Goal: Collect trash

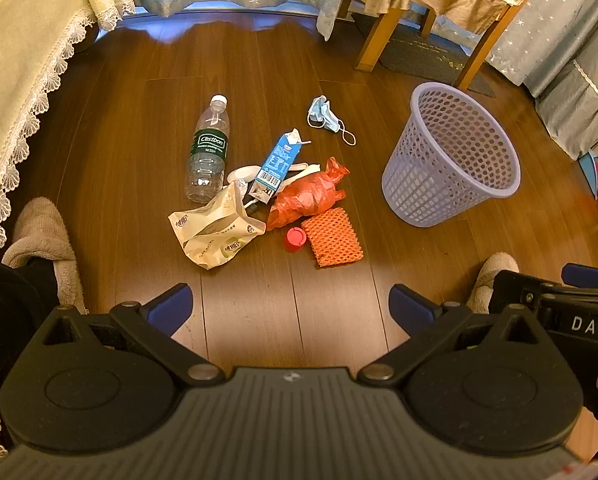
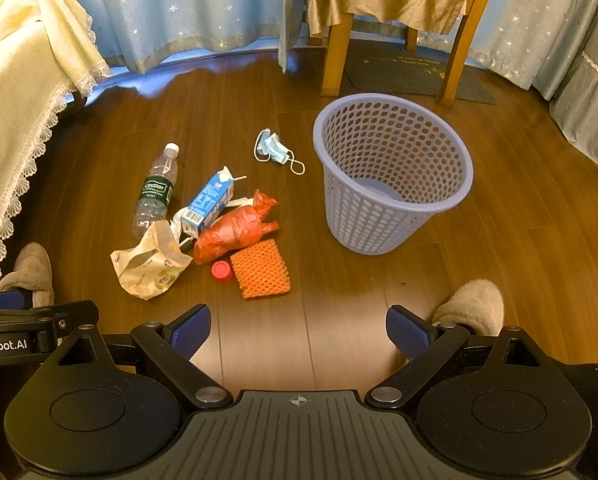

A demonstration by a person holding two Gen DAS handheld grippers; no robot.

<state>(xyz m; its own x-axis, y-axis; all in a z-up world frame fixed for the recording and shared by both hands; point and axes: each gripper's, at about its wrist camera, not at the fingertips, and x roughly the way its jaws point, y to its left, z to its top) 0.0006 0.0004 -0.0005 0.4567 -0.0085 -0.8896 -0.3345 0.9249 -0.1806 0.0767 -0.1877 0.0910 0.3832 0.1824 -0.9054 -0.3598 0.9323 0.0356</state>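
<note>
Trash lies in a heap on the wooden floor: a clear plastic bottle [image 1: 208,151] [image 2: 155,191], a blue milk carton [image 1: 277,164] [image 2: 207,203], a red plastic bag [image 1: 309,195] [image 2: 237,229], an orange foam net [image 1: 332,237] [image 2: 260,269], a red cap [image 1: 295,239] [image 2: 221,270], a cream paper bag [image 1: 213,230] [image 2: 151,262] and a blue face mask [image 1: 324,114] [image 2: 274,149]. A lilac mesh basket [image 1: 451,176] [image 2: 363,216] stands upright to the right. My left gripper [image 1: 291,308] and right gripper [image 2: 298,332] hover above the floor, both open and empty, short of the heap.
A person's slippered feet [image 1: 45,236] [image 2: 473,304] stand at either side. A lace-edged cream cloth [image 1: 23,64] hangs at left. A wooden chair's legs [image 2: 335,56] and a dark mat [image 2: 411,74] lie behind the basket, with starred curtains [image 2: 187,12] along the back.
</note>
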